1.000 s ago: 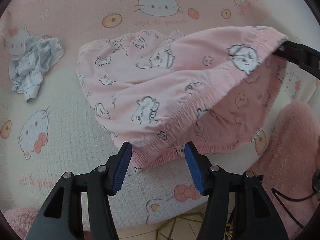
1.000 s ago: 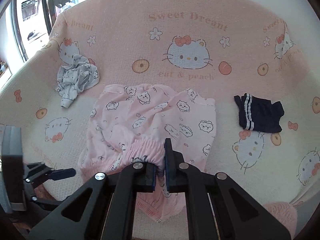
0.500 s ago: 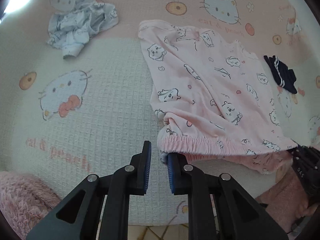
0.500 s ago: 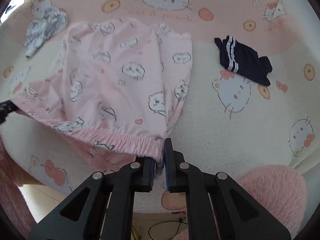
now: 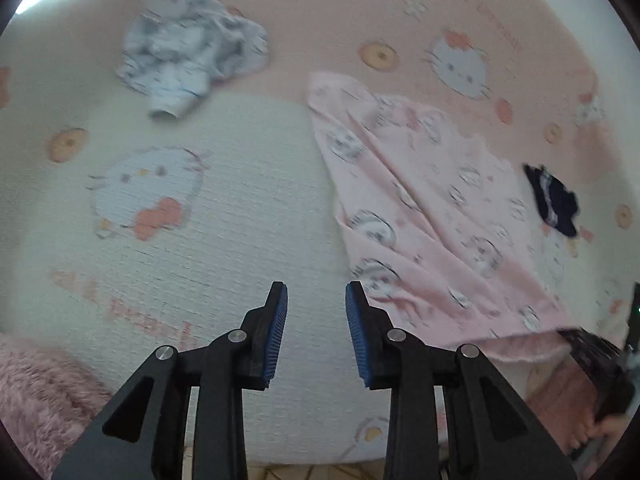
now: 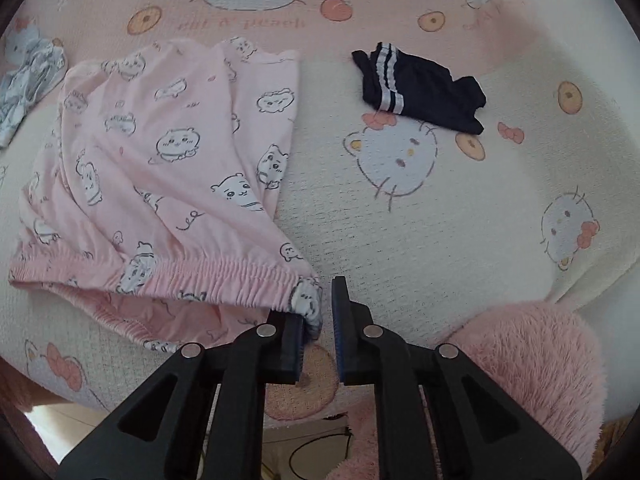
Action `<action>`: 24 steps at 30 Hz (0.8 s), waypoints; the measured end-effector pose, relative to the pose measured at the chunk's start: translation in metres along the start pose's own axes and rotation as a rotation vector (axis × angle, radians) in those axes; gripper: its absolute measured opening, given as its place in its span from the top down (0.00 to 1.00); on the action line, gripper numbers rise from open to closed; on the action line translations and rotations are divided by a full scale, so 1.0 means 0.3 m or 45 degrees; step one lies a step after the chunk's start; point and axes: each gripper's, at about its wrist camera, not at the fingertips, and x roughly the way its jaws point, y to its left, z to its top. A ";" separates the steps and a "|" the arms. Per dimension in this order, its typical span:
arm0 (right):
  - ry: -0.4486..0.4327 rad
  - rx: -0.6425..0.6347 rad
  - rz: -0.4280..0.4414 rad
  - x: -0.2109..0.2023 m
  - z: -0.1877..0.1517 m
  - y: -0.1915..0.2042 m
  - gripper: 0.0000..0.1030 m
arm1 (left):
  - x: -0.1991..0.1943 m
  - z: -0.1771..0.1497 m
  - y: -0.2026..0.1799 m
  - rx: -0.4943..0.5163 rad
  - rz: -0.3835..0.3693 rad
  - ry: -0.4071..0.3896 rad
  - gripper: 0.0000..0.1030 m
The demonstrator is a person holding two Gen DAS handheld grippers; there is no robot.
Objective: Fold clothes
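Pink printed shorts (image 6: 160, 184) lie spread on the Hello Kitty bedspread (image 6: 420, 240), elastic waistband toward me. My right gripper (image 6: 318, 312) stands at the waistband's right corner with its jaws slightly parted; the corner still rests against the left pad. In the left wrist view the same shorts (image 5: 432, 220) lie to the right. My left gripper (image 5: 316, 312) is open and empty over bare bedspread, left of the shorts' waistband. The right gripper's black body (image 5: 596, 356) shows at the lower right there.
A crumpled white-blue garment (image 5: 188, 60) lies at the back left, also seen in the right wrist view (image 6: 28, 76). Dark navy striped shorts (image 6: 420, 88) lie at the right. A fluffy pink cushion (image 6: 532, 364) sits at the bed's front edge.
My left gripper let go of the waistband, opened and moved left off the shorts. My right gripper's jaws parted. The shorts now lie lower and flatter on the bed.
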 end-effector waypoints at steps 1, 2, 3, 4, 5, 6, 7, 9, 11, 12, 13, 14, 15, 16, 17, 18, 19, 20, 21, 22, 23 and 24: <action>0.026 0.019 0.032 0.009 0.003 -0.005 0.85 | 0.016 -0.014 -0.009 0.012 -0.054 0.056 0.69; 0.050 0.018 0.054 0.019 0.003 0.001 0.85 | 0.031 -0.028 -0.019 0.024 -0.106 0.111 0.68; 0.063 0.008 0.065 0.024 0.000 0.006 0.85 | 0.042 -0.050 -0.053 0.084 -0.064 0.122 0.68; 0.061 -0.005 0.065 0.025 -0.004 0.017 0.85 | 0.054 -0.072 -0.089 0.147 -0.017 0.130 0.67; 0.050 -0.014 0.060 0.020 -0.012 0.032 0.85 | 0.065 -0.094 -0.125 0.210 0.031 0.138 0.66; 0.041 -0.007 0.066 0.016 -0.014 0.034 0.85 | 0.086 -0.106 -0.146 0.238 0.039 0.162 0.66; 0.033 0.002 0.074 0.012 -0.014 0.033 0.85 | 0.106 -0.110 -0.160 0.247 0.033 0.183 0.66; 0.016 0.021 0.091 0.006 -0.014 0.031 0.85 | 0.136 -0.111 -0.180 0.257 0.055 0.196 0.66; 0.007 0.071 0.106 0.001 -0.014 0.001 0.85 | 0.146 -0.099 -0.184 0.237 0.078 0.164 0.66; 0.002 0.102 0.122 -0.002 -0.013 -0.017 0.85 | 0.146 -0.088 -0.180 0.215 0.068 0.141 0.66; -0.003 0.130 0.136 -0.003 -0.012 -0.033 0.85 | 0.146 -0.077 -0.176 0.193 0.057 0.118 0.66; -0.009 0.156 0.149 -0.004 -0.010 -0.048 0.84 | 0.142 -0.067 -0.175 0.182 0.049 0.093 0.67; -0.014 0.183 0.162 -0.006 -0.009 -0.063 0.84 | 0.141 -0.062 -0.179 0.194 0.090 0.065 0.67; -0.022 0.188 0.167 -0.008 -0.007 -0.067 0.83 | 0.140 -0.058 -0.182 0.208 0.134 0.036 0.71; -0.030 0.191 0.169 -0.011 -0.005 -0.069 0.83 | 0.139 -0.053 -0.186 0.221 0.178 0.007 0.81; -0.039 0.193 0.172 -0.014 -0.003 -0.071 0.82 | 0.137 -0.047 -0.184 0.214 0.183 -0.006 0.84; -0.047 0.195 0.175 -0.017 -0.001 -0.072 0.82 | 0.129 -0.040 -0.182 0.204 0.187 -0.029 0.84; -0.066 0.193 0.166 -0.026 0.000 -0.071 0.81 | 0.117 -0.035 -0.186 0.208 0.194 -0.056 0.84; -0.088 0.190 0.155 -0.035 0.000 -0.070 0.80 | 0.104 -0.036 -0.192 0.228 0.196 -0.071 0.84; -0.109 0.187 0.136 -0.042 0.002 -0.074 0.80 | 0.108 -0.040 -0.193 0.257 0.165 -0.020 0.84; -0.102 0.161 0.088 -0.042 0.000 -0.068 0.78 | 0.113 -0.043 -0.193 0.286 0.131 0.035 0.84; -0.090 0.132 0.036 -0.041 -0.002 -0.060 0.77 | 0.132 -0.058 -0.187 0.289 0.099 0.129 0.82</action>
